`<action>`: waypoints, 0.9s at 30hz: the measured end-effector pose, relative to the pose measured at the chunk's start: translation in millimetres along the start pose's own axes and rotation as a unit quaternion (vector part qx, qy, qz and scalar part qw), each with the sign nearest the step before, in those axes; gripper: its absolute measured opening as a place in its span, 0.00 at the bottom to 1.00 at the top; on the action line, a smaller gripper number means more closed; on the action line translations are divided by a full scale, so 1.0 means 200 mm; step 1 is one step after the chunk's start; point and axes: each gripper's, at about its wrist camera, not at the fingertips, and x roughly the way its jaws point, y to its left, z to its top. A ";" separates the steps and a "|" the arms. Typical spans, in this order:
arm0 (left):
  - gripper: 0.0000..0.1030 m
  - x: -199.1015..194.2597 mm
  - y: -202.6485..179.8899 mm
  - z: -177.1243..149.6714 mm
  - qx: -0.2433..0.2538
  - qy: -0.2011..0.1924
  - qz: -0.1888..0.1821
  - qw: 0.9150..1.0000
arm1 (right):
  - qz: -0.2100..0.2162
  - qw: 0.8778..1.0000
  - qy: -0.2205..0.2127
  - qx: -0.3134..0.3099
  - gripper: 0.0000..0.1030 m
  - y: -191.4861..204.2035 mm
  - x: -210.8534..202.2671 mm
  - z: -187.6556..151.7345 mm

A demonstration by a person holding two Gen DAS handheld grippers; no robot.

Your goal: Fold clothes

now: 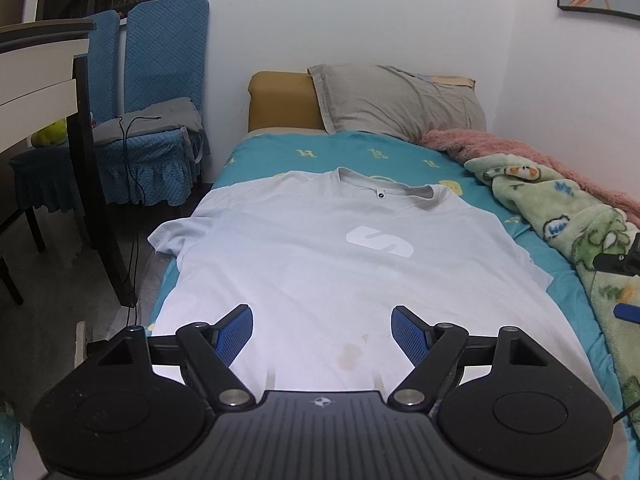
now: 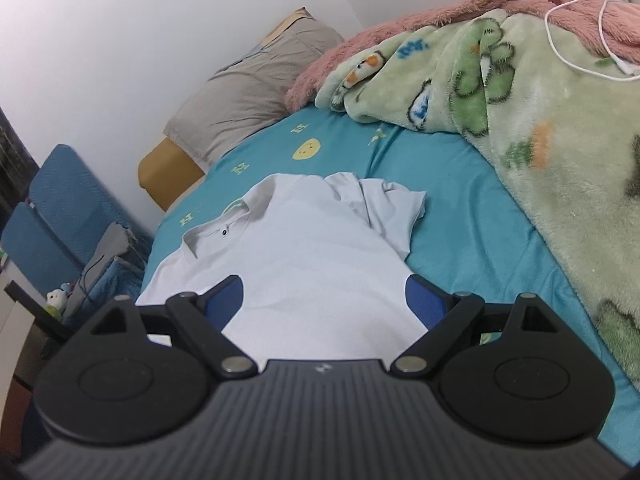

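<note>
While the white T-shirt [image 1: 304,256] lies spread face-up on the teal bed sheet [image 1: 256,152], collar toward the grey pillow [image 1: 400,100], both tools hover over its lower half. Left gripper [image 1: 322,334]: jaws spread wide, holding nothing, above a faint brownish stain [image 1: 350,356]. Right gripper [image 2: 324,300]: jaws likewise released and empty. The shirt's hem is hidden behind the tool bodies; in the right wrist view one sleeve [image 2: 394,208] lies crumpled toward the green blanket [image 2: 540,120], beside a pink blanket [image 2: 440,16]. Left of the shirt, blue chairs [image 1: 160,80] stand partly cut off.
</note>
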 end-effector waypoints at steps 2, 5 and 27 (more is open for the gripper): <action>0.76 0.00 0.00 0.00 0.001 0.001 0.002 1.000 | 0.004 1.000 0.002 0.009 0.87 -0.02 0.03 0.04; 0.76 0.01 0.01 -0.01 -0.002 0.005 0.004 1.000 | 0.020 0.998 0.010 0.054 0.87 -0.13 0.10 0.16; 0.77 0.38 -0.09 -0.04 -0.015 0.070 -0.049 0.996 | 0.071 0.959 0.092 0.260 0.68 -0.61 1.13 0.30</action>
